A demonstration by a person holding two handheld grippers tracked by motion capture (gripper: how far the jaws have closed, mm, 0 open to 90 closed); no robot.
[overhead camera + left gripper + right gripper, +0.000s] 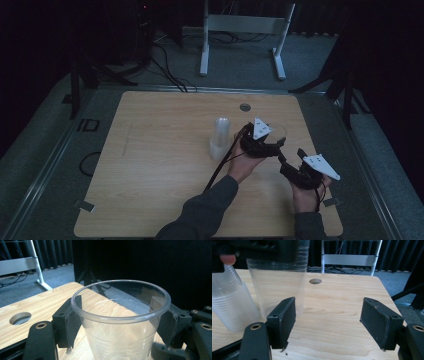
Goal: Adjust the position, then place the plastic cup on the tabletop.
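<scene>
My left gripper (118,317) is shut on a clear plastic cup (120,327); its two black pads press on opposite sides just under the rim, and the cup stands upright. In the high view the left gripper (273,140) holds this cup (279,131) above the table's right half. A stack of clear cups (220,138) stands just left of it. My right gripper (292,158) hovers nearer the front right, open with nothing between its jaws. The right gripper view looks past that gripper (332,317) at the held cup (279,282) and the stack (233,307).
The wooden table (150,165) has a round hole (245,107) near its far edge. A white desk frame (240,25) stands on the carpet beyond, with cables on the floor. Dark stands flank the table's far corners.
</scene>
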